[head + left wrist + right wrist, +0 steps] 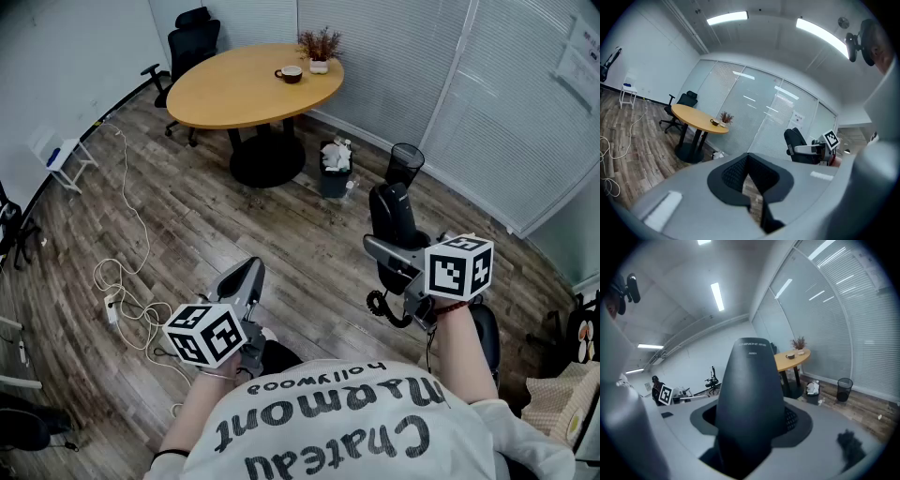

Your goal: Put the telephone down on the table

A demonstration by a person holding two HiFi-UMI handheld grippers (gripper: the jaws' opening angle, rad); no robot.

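1. The right gripper is clamped on the telephone, a black handset. Its jaws stand wide apart, one on either side of the handset.
2. In the right gripper view the telephone fills the gap between the jaws. It rises out past their tips, with its rounded end furthest from the gripper.
3. A coiled cord hangs just under the right gripper, on its inner side.
4. The telephone is held in the air above the floor, clear of any surface.
5. The left gripper is closed and holds nothing. In its own view the dark pads meet at the tips, and only a thin slit behind them shows floorboards.
6. The two grippers are well apart and both tilt a little downward. Each gripper shows in the other's view, off to the inner side.
7. The table, round and wooden, stands well ahead of both grippers, nearer the left gripper's line than the right's.
8. A cup and a potted plant sit on the table's far right part, close together.
9. A black bin stands on the floor just beyond the telephone's tip. A second bin, stuffed with rubbish, stands to its left, by the table's foot.
10. A white cable trails over the floor to the left of the left gripper.
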